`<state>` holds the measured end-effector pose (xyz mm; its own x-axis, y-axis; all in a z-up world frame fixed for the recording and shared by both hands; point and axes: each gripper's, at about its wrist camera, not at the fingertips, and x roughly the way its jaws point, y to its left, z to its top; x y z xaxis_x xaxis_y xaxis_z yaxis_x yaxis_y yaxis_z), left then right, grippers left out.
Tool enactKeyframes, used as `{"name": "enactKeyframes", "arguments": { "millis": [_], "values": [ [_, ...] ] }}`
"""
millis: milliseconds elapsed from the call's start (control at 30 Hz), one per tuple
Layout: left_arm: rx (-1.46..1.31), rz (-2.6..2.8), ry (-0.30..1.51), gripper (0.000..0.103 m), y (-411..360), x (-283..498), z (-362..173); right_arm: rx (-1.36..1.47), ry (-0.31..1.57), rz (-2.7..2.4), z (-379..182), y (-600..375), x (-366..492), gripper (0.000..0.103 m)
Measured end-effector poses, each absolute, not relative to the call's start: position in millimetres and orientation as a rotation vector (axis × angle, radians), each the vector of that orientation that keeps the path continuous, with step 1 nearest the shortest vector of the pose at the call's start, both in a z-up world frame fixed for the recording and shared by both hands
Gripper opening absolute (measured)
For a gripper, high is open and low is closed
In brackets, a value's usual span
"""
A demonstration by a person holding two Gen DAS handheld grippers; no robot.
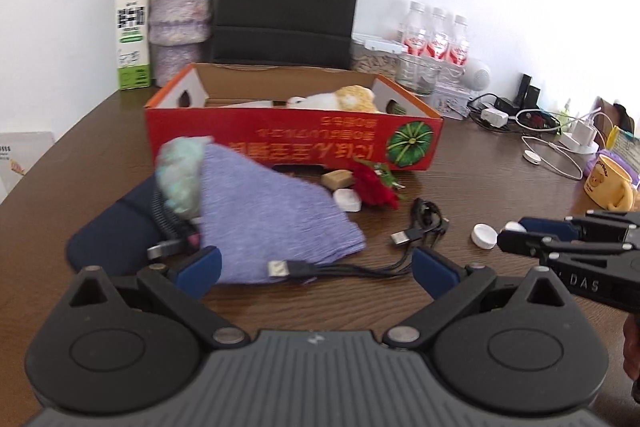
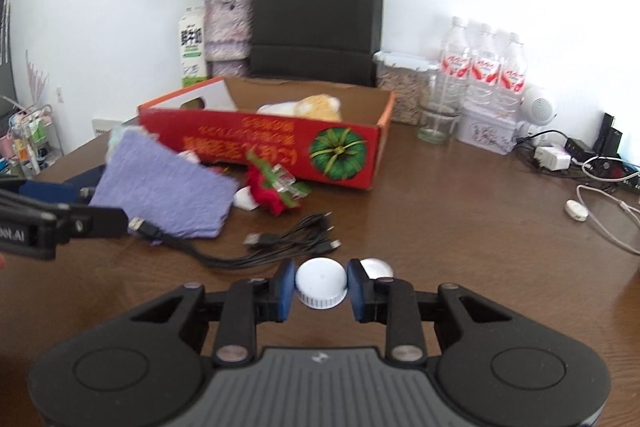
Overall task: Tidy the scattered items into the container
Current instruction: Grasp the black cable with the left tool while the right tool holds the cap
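Dark wood surface (image 2: 460, 227) against a white wall, pretty cluttered. The right tongs (image 2: 321, 287) are clamped on a white bottle cap (image 2: 321, 285), low over the surface well in front of the red cardboard box (image 2: 280, 147), with a second white cap (image 2: 378, 268) just beside it. Left tongs (image 1: 316, 267) are spread wide, gripping nothing, right by the purple cloth (image 1: 272, 215) and the black multi-plug cable (image 1: 360, 267); a plush toy (image 1: 340, 99) sits inside the box.
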<state>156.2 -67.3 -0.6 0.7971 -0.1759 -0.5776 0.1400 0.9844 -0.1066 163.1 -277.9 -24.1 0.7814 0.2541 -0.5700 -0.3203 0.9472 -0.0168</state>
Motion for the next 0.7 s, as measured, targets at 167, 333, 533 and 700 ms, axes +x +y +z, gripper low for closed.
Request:
{"name": "enactKeyframes", "arguments": {
  "millis": [167,333,533,700],
  "values": [
    [-0.023,-0.188,0.664,0.103,-100,187,-6,-0.112,0.58,0.285,-16,-303,188,0.027],
    [0.013,-0.208,0.711,0.102,-135,214,-14,-0.12,0.595,0.287,-19,-314,217,0.027],
    [0.009,-0.191,0.757,0.086,-168,245,-26,-0.116,0.605,0.285,-25,-322,250,0.027],
    [-0.002,-0.163,0.793,0.079,-184,263,-37,-0.062,0.603,0.29,-32,-335,260,0.027]
  ]
}}
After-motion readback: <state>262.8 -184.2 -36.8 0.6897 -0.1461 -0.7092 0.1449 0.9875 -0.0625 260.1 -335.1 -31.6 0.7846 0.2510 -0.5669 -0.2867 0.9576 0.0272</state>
